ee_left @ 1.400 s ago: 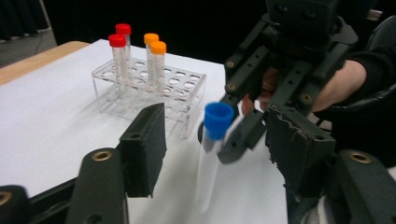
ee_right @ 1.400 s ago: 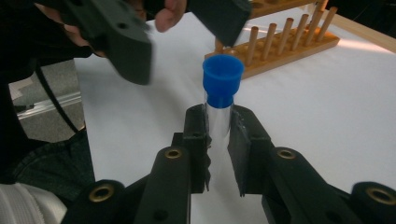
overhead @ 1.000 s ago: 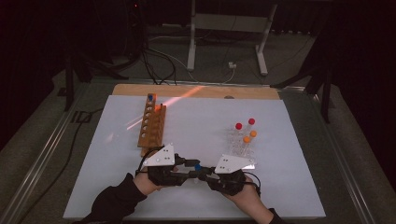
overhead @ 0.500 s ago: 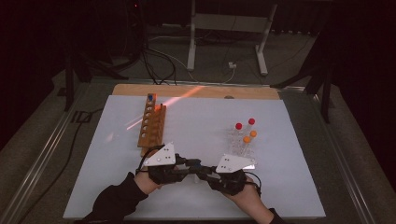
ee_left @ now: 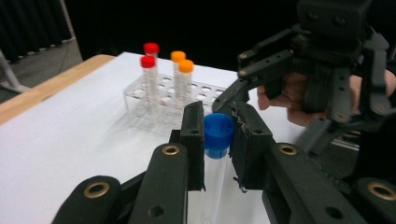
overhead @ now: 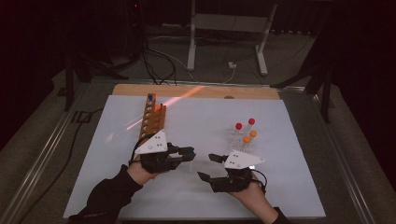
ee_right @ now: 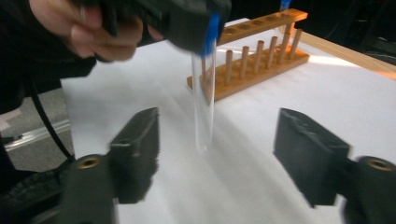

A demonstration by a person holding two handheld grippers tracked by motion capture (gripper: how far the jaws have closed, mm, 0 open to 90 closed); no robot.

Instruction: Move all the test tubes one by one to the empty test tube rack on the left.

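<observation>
**Q:** Any brand or label on that tube you're holding?

**Me:** Nothing I can read. The blue-capped tube (ee_left: 215, 140) has a plain cap and a clear body, no print that I can make out, though the right gripper view is blurry enough that tiny lettering could hide there. The grey plates on top of my grippers just have a few dark dots, no text.

**Q:** So who's got it?

**Me:** My left gripper (ee_left: 217, 135). Its jaws are pinched right on the blue cap, one pad on each side, and the clear body hangs down below the pads. In the high view that gripper (overhead: 189, 152) lies about level, pointing across towards my other hand, with my left forearm coming in from below.

**Q:** And the right one?

**Me:** My right gripper (overhead: 208, 167) has just been opening. The jaws now stand wide apart with nothing pressed between them. In the right gripper view the tube (ee_right: 204, 100) hangs upright in the gap between my two pads, touching neither, its lower end above the white table mat (overhead: 201, 112).

**Q:** What's around?

**Me:** Beyond my left pads is the clear rack (ee_left: 163, 95) with two red-capped tubes (ee_left: 148, 81) and two orange-capped tubes (ee_left: 182, 79) standing in it. Past the hanging tube, from my right pads, sits the wooden rack (ee_right: 254, 60) with its pegs.
</observation>
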